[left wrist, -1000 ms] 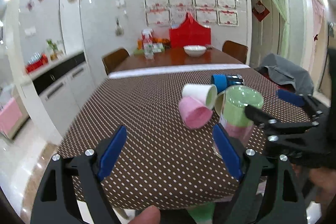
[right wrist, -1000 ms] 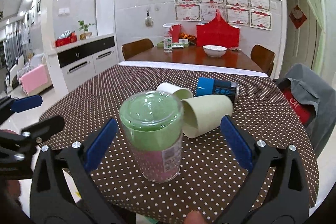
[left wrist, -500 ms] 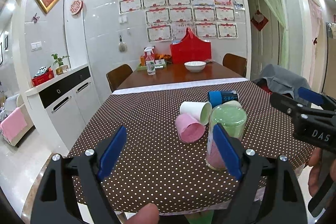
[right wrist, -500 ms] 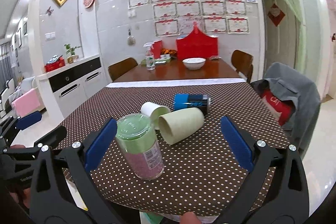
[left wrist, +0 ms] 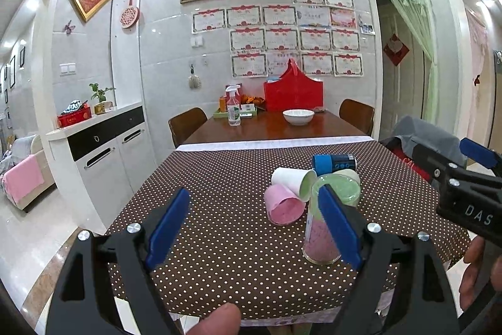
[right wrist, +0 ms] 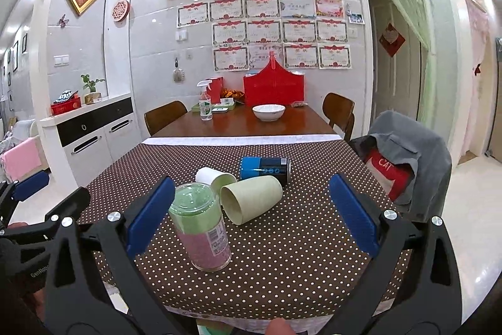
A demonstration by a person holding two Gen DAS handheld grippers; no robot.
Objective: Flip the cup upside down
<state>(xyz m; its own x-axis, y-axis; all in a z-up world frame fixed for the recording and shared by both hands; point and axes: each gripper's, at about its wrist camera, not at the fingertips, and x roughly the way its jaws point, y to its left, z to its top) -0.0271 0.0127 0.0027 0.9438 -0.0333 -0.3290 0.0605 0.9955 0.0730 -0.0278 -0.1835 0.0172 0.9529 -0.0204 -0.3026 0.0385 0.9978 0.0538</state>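
Note:
A clear cup [right wrist: 202, 225] with green and pink inside stands base-up near the front of the dotted tablecloth; it also shows in the left wrist view [left wrist: 332, 222]. Behind it lie a pale green cup [right wrist: 251, 199], a white cup [right wrist: 213, 178], a pink cup [left wrist: 284, 204] and a blue can [right wrist: 265, 167], all on their sides. My left gripper [left wrist: 251, 228] is open and empty, held back from the table's front edge. My right gripper [right wrist: 248, 215] is open and empty, also short of the cups.
The dotted table [right wrist: 298, 256] meets a wooden table [right wrist: 251, 124] with a white bowl [right wrist: 269, 112], a spray bottle [right wrist: 205, 105] and a red bag [right wrist: 273, 88]. A chair with a grey jacket [right wrist: 408, 156] stands right. A white cabinet [right wrist: 91, 134] stands left.
Both grippers have drawn back and up from the table, so the cups look smaller and farther. The clear cup stands where it was, free of both grippers.

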